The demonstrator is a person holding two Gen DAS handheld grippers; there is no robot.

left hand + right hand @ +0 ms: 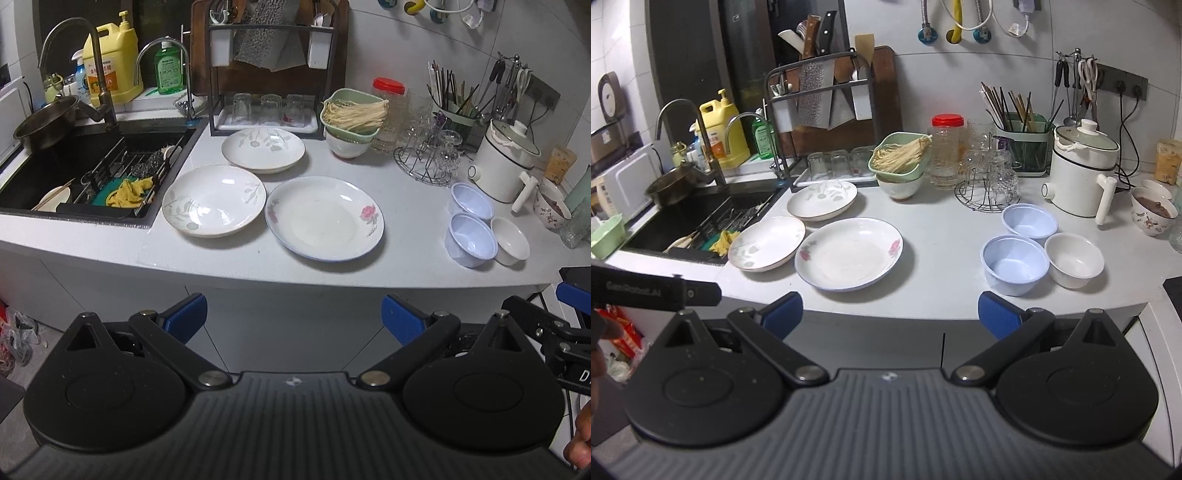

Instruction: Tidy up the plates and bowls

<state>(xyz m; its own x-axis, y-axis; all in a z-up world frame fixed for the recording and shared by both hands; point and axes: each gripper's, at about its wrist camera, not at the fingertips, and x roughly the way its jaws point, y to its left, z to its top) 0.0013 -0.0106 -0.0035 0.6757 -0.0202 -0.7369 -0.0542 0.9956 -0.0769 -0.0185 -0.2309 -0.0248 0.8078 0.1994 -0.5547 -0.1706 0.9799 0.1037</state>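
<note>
Before the counter, both claws point(293, 314) point(890, 314) gape empty; three plates point(849, 253) lie flat, rims upward.

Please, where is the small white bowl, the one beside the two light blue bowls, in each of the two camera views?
Left wrist view: the small white bowl sits at the far right of the counter, right of the nearer light blue bowl.
Right wrist view: the small white bowl is right of centre, touching that light blue bowl.
Shared landmark: the white electric pot stands behind the bowls in both views.
</note>
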